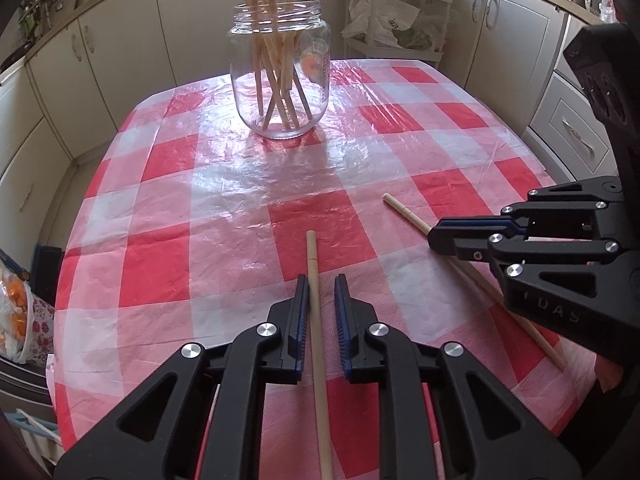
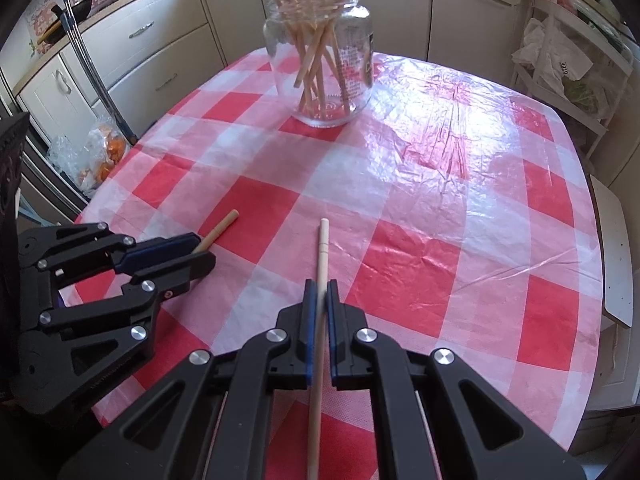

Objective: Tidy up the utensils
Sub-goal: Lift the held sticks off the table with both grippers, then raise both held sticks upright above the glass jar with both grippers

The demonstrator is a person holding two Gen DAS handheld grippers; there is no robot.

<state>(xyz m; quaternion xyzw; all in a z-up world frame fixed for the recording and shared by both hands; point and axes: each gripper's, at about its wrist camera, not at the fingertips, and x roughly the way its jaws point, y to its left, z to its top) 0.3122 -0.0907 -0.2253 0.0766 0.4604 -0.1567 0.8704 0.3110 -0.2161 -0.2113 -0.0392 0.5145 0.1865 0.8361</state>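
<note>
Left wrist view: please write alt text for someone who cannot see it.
The left gripper straddles a wooden chopstick on a red-and-white checked tablecloth, with a gap at the right pad. At right, the right gripper is clamped on a second chopstick. Farther back stands a glass jar full of chopsticks.

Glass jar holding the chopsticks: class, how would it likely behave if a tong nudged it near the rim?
The glass jar looks rigid and breakable. Its long chopsticks lean well above the rim, so it may be tip-prone. The glossy tablecloth may let it slide.
</note>
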